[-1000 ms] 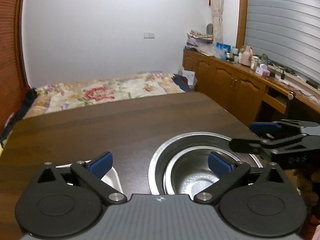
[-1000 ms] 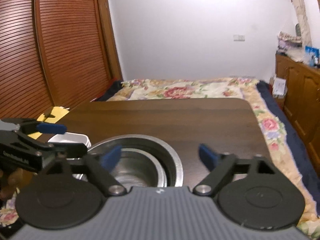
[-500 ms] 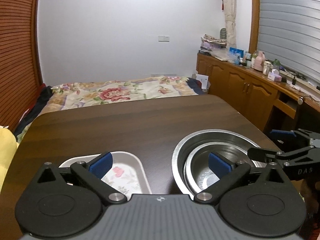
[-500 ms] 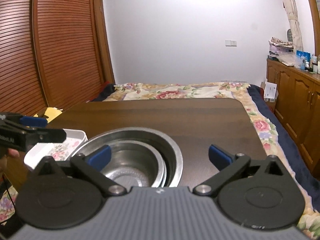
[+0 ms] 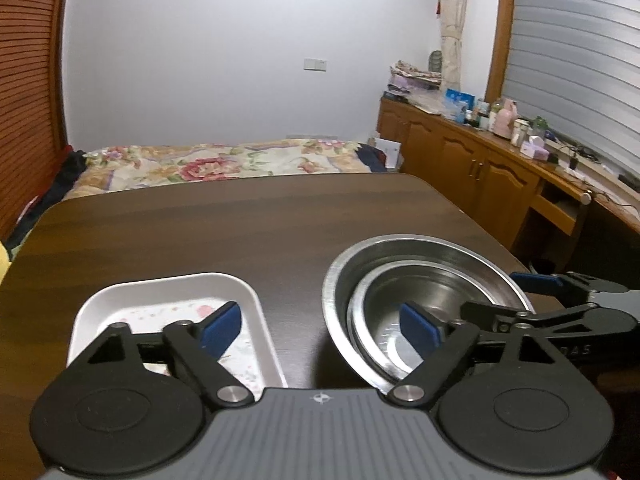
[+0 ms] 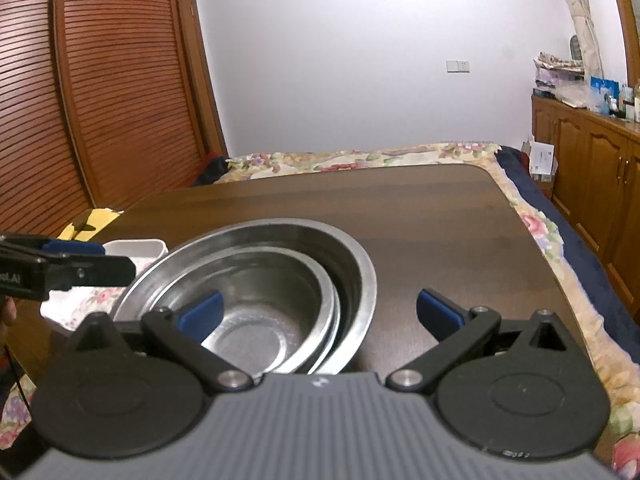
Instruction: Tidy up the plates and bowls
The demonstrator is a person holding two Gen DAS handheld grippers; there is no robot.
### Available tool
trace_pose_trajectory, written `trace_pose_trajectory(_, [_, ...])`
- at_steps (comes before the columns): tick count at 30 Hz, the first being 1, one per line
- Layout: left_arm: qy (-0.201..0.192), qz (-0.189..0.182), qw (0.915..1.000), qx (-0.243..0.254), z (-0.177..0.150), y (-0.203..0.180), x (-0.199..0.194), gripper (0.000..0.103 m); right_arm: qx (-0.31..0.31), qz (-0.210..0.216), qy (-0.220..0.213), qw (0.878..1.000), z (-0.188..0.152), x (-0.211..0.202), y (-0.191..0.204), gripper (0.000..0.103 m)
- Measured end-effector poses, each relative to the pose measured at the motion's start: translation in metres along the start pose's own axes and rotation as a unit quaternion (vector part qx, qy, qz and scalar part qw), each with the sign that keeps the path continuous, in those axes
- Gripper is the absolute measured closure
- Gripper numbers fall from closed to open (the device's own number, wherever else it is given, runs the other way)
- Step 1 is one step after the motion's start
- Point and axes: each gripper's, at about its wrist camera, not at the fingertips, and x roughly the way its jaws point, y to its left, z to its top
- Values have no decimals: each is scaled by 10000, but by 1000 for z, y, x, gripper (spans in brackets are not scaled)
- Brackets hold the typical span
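Now two steel bowls are seen nested: a smaller bowl (image 5: pixel 394 320) sits inside a larger bowl (image 5: pixel 424 256), pushed toward the large one's near side. Both are shiny and look empty. A white rectangular tray (image 5: pixel 168 292) with a floral print on its floor and rounded corners lies just beside the bowls, not touching as far as can be told.

Relative to the left gripper (image 5: pixel 320 324), the tray is under its left finger and the bowls are under its right finger; its jaws are spread wide, nothing held. Relative to the right gripper (image 6: pixel 320 312), the nested bowls (image 6: pixel 256 280) are below its left finger and the tray (image 6: pixel 136 248) is further left, partly hidden behind the left gripper's fingers (image 6: pixel 76 264). The right jaws are also spread wide and empty. The right gripper (image 5: pixel 560 300) is seen in the left view at the bowls' right rim.

Everything rests on a dark brown wooden table (image 5: pixel 224 224) with rounded corners. Beyond it a bed with a floral cover (image 5: pixel 208 164) is seen, wooden cabinets (image 5: pixel 480 168) with clutter to the right, louvered wooden doors (image 6: pixel 100 80) to the left, white wall behind.

Compared with half a second ago, the left view is closer to the tray and bowls, and in the right view the bowls are larger and the tray more covered.
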Motion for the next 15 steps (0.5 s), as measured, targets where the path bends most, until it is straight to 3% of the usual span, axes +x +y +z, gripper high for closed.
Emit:
trace_pose_trajectory(2, [45,-66,10000,5,0,-2,2,27,47,20,11,10000,-1,0,-1,13])
trace_pose_trajectory(6, [132,-141,9998,-57,-3,-1,8,45,201,75,86,9997,-2,2,0,20])
trace_pose_trajectory(11, [218,-274,9992,-168,-5,3,13,58,352,129,218,9991,-5,7,0,39])
trace_pose_trajectory(15, [260,-287,9991,-197,-6,4,15,62,377,122,216,9990,-5,7,2,42])
